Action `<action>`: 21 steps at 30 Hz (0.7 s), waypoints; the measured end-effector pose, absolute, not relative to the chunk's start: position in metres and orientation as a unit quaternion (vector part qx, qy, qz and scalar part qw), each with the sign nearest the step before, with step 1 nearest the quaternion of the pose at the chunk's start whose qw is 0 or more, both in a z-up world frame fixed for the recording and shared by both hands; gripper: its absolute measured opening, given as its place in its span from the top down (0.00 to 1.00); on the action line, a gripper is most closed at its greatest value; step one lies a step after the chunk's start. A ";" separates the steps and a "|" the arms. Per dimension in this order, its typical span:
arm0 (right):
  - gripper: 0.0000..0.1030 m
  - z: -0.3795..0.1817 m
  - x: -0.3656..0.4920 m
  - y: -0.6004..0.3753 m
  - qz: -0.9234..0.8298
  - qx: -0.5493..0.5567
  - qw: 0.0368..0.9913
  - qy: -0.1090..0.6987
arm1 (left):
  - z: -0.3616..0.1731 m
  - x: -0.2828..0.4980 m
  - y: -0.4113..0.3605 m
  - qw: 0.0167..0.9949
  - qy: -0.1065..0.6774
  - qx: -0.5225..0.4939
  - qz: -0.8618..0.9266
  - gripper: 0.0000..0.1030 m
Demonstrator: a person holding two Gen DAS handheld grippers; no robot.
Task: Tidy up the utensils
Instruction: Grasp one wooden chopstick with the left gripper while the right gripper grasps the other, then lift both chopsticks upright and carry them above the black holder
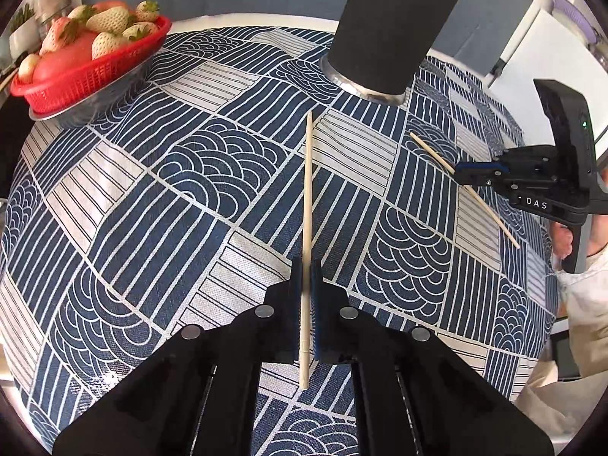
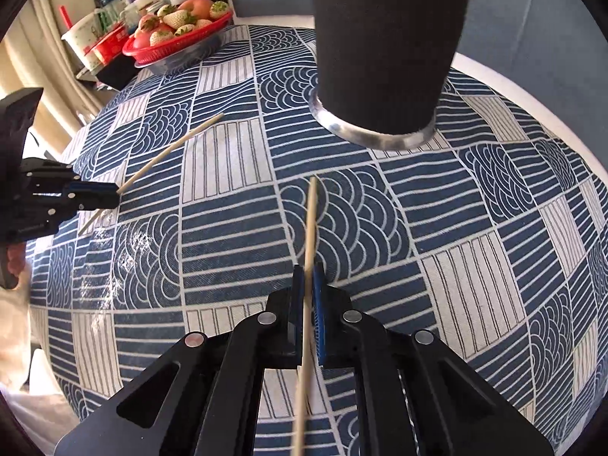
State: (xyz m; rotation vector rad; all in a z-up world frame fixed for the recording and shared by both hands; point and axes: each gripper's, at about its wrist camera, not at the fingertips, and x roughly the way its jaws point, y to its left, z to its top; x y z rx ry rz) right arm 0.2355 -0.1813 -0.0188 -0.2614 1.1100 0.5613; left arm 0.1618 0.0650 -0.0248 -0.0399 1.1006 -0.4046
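My left tongs (image 1: pixel 307 266) point steeply down toward the counter (image 1: pixel 212 174), blue pads pressed together on a pale chopstick (image 1: pixel 308 205) that runs out ahead between them. My right tongs (image 2: pixel 308 269) tilt down the same way, clamped on a thin wooden stick (image 2: pixel 311 224) lying along their line. Each pair shows at the edge of the other's view, well apart, with my fingers (image 1: pixel 562 237) wrapped round the right handle.
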 end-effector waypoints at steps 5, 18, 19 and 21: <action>0.96 -0.019 0.233 -0.204 0.247 -0.121 0.812 0.515 | -0.027 0.161 0.073 0.831 0.518 -0.057 -0.194 0.95; 0.96 0.023 0.234 -0.245 0.237 -0.089 0.845 0.472 | -0.011 0.156 0.092 0.842 0.508 -0.070 -0.167 0.95; 0.96 0.027 0.234 -0.248 0.234 -0.087 0.848 0.468 | -0.008 0.156 0.093 0.844 0.506 -0.069 -0.165 0.95; 0.96 0.035 0.236 -0.253 0.230 -0.083 0.854 0.459 | -0.002 0.156 0.097 0.848 0.501 -0.070 -0.158 0.95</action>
